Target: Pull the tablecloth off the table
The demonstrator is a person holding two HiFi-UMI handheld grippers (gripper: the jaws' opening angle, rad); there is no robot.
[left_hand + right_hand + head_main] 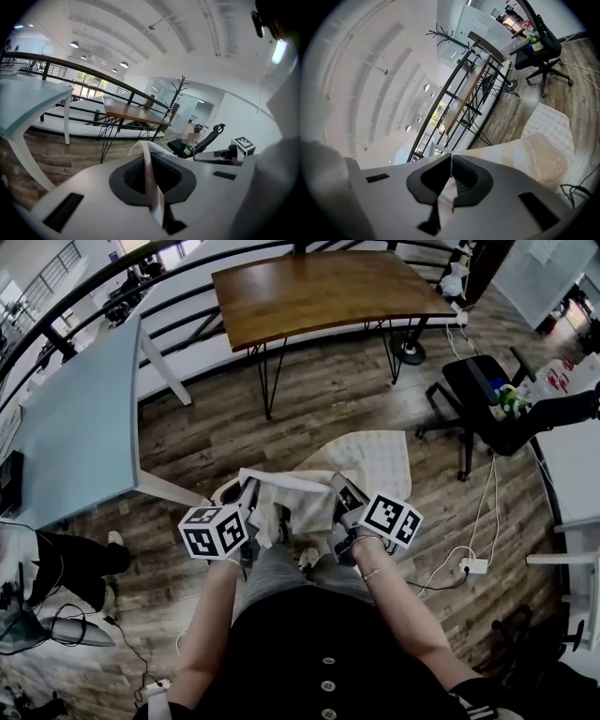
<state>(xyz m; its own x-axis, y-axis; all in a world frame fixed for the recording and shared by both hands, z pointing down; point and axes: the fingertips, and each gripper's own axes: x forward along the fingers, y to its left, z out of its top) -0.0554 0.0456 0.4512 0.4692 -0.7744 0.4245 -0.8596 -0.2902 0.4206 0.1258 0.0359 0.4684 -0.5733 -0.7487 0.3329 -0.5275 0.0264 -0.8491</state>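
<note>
Tablecloth: a pale, quilted fabric with a fine grid texture. It is held bunched in front of the person, apart from both tables, with its free end hanging above the wood-plank floor. 1 thin fold is clamped between the closed jaws of the left gripper. Another edge is pinched by the right gripper. Beyond, 1 rectangular wooden table on thin black metal legs is seen. 1 smooth pale table is seen at the left.
</note>
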